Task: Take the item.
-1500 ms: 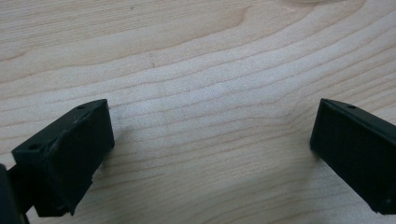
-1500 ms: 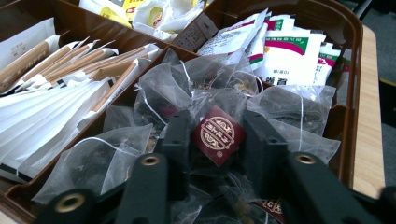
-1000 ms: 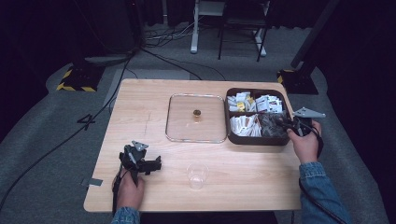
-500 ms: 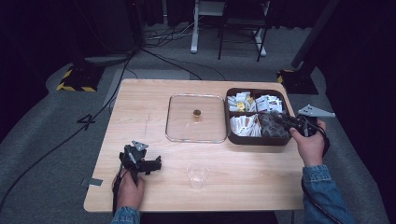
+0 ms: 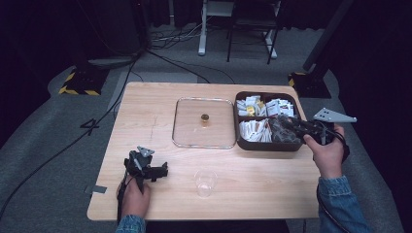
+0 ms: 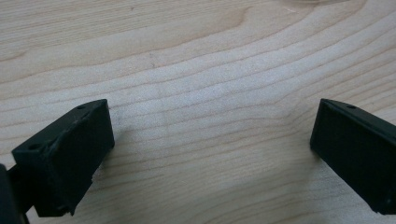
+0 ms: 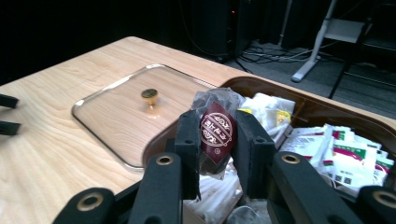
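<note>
The right gripper (image 7: 217,140) is clamped on a dark red packet in clear wrap (image 7: 215,133), held just above the brown box of sachets (image 5: 291,145) at the right of the wooden surface (image 5: 145,111); this looks like a pick-out step, and the next move probably calls for lifting it clear of the rim and carrying it toward the clear plastic cup (image 5: 205,182) near the front edge. The left gripper (image 6: 210,154) rests low over bare wood at the front left, jaws wide apart with nothing between them. A glass lid with a gold knob (image 5: 204,121) lies flat beside the box, and the room around is dark, with cables (image 5: 160,53) on grey carpet.
</note>
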